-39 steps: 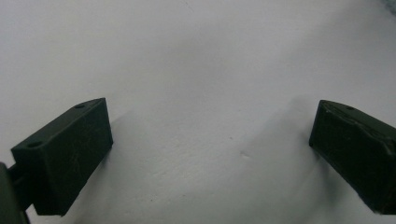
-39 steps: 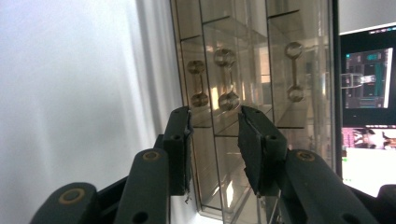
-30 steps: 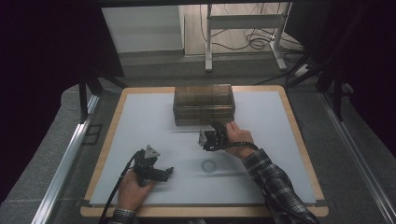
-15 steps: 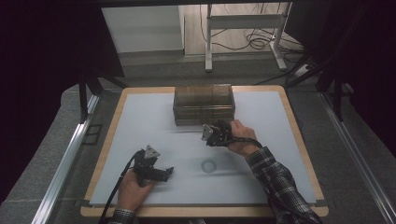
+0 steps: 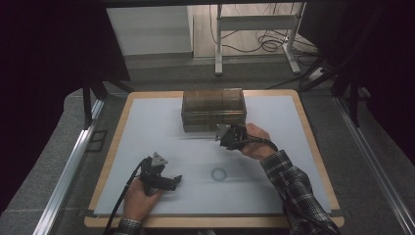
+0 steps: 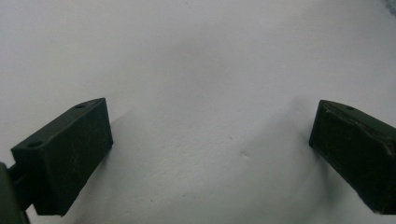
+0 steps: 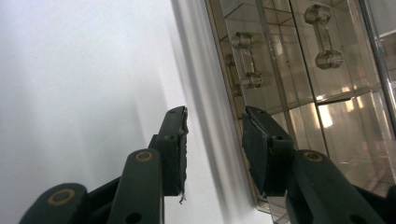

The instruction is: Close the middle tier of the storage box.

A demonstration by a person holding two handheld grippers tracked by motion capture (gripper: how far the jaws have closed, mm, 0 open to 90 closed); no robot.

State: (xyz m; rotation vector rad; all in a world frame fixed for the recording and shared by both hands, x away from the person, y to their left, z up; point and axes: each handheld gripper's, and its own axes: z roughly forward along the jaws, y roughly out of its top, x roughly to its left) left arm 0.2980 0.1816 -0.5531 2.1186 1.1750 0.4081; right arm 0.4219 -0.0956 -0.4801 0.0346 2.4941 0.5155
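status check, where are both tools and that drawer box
Right tool at the front of the clear drawer box, jaws parted with nothing between them. Left tool open, low over the white mat. Small ring lies on the mat between them.

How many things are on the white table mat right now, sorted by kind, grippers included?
Transparent smoky plastic drawer boxes: 1
Small dark rings lying flat on the mat: 1
Black two-jaw hand-held grippers: 2, the left gripper with its jaws wide apart, the right gripper at the drawer box front with nothing between its jaws
Total: 4
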